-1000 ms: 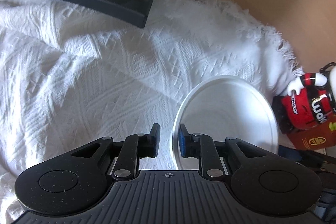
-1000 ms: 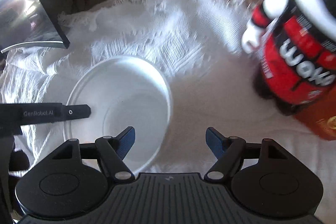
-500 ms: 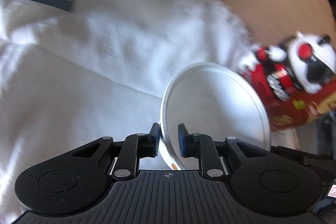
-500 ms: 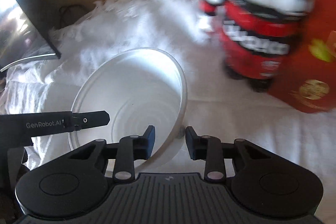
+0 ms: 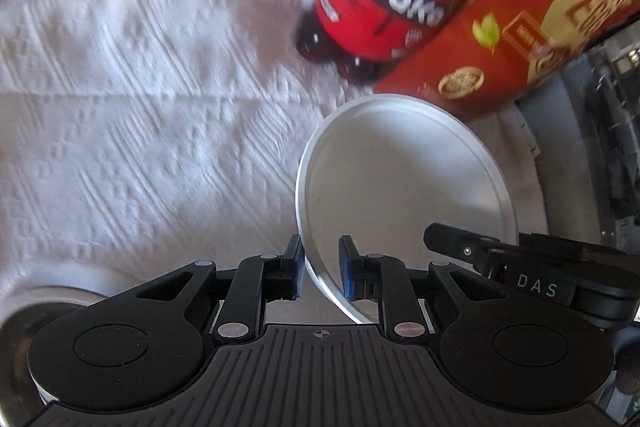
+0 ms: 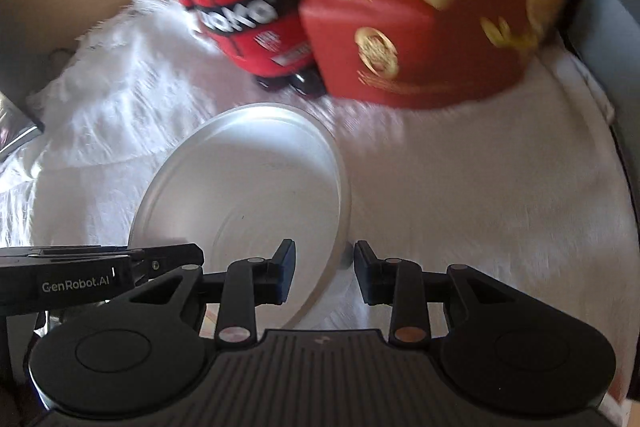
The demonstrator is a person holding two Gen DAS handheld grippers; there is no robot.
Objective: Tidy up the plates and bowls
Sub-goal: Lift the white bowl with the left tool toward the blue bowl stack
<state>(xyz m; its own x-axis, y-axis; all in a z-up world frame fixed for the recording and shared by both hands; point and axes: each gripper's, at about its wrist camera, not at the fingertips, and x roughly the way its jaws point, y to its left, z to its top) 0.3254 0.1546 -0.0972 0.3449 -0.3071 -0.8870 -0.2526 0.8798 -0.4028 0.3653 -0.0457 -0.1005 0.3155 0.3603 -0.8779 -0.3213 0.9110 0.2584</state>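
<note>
Gleaming white plate (image 5: 404, 183), tilted, round.

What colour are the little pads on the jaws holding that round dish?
Blue pads, seen best in the left wrist view, at the white dish.

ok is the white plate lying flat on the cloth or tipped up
Tipped up. The white plate stands on edge, face toward the left camera, its rim between both grippers' jaws, above the white cloth.

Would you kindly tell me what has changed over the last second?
The right gripper, open before, closed on the plate's rim. Both grippers carried it toward the red box and toy. The left gripper kept its grip throughout.
</note>
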